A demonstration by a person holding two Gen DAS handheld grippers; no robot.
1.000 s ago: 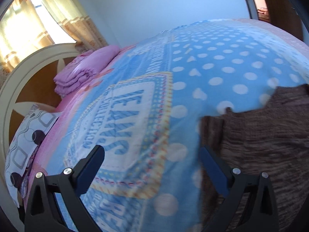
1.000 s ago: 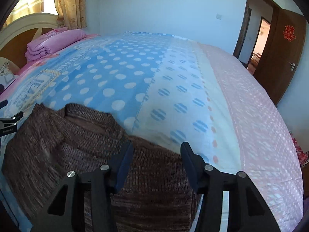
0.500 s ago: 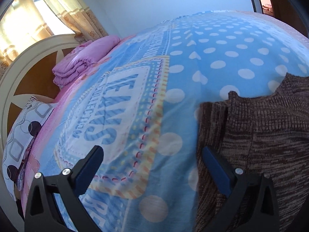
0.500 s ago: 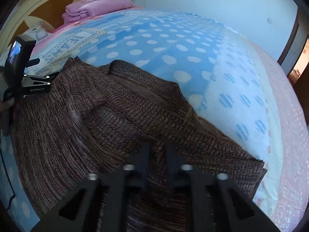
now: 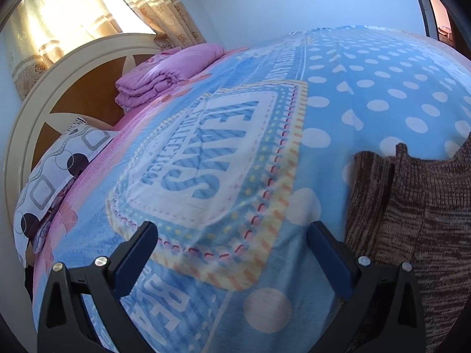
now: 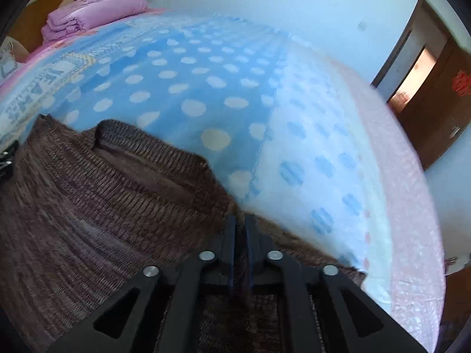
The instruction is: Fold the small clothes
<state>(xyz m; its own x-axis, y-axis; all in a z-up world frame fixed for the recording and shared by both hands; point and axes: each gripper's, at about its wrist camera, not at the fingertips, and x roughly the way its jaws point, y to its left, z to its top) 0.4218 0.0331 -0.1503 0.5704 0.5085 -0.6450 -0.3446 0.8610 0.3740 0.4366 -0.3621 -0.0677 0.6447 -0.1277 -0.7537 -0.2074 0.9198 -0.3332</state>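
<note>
Brown marled knit sweater (image 6: 88, 206), blue white-dotted blanket (image 5: 368, 88), folded pink quilt (image 5: 164, 73), black tongs (image 5: 232, 253).

A home bedroom: a wide bed under a blue polka-dot fleece blanket (image 5: 368, 94), cream arched wooden headboard (image 5: 38, 111) far left, folded purple quilt (image 5: 167, 73), sunlit yellow curtains (image 5: 73, 14), brown wooden door (image 6: 441, 94) far right.

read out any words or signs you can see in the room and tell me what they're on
"JEANS": big blue letters in the white panel printed on the blanket.
"COLLECTION": smaller line under it, curved, partly blurred.
Large white letters on the blanket near the left hand-held gripper: cut off, unreadable.
Red sign on the brown door: too blurred to read.
</note>
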